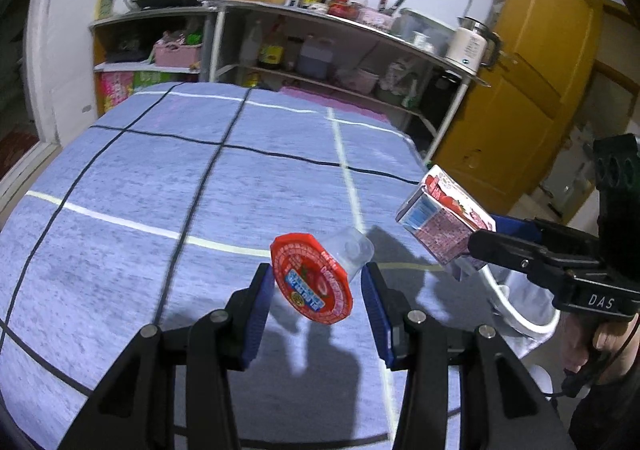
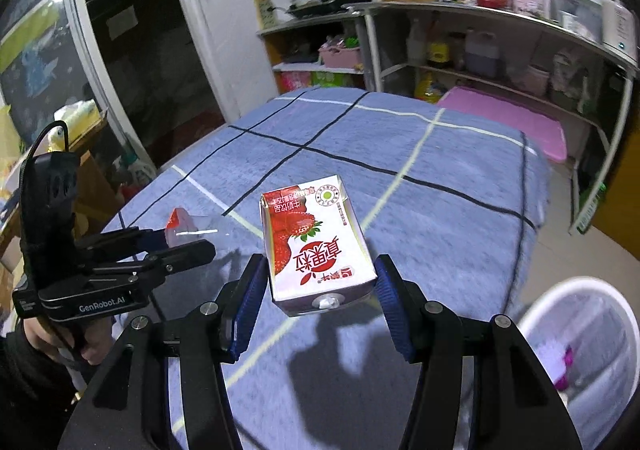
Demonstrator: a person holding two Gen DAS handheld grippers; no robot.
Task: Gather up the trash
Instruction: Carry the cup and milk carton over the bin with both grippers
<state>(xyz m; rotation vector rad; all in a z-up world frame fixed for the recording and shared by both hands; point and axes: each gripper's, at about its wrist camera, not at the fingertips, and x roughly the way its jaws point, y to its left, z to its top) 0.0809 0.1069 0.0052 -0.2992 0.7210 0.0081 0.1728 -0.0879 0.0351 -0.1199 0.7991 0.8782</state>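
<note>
The milk carton (image 2: 316,246) is clamped in the right tool (image 2: 320,290), the jelly cup (image 1: 316,278) in the left tool (image 1: 316,290), both lifted above the bench (image 1: 160,190). Dropping them into the white bin (image 2: 580,330) by its near right corner remains.

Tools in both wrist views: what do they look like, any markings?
Both are black with blue ribbed pads. The right tool reads "DAS" on its side; the left tool reads "GenRobot.AI" and has a black cable at its top. Each has a pistol grip, with dark sleeves behind.
</note>
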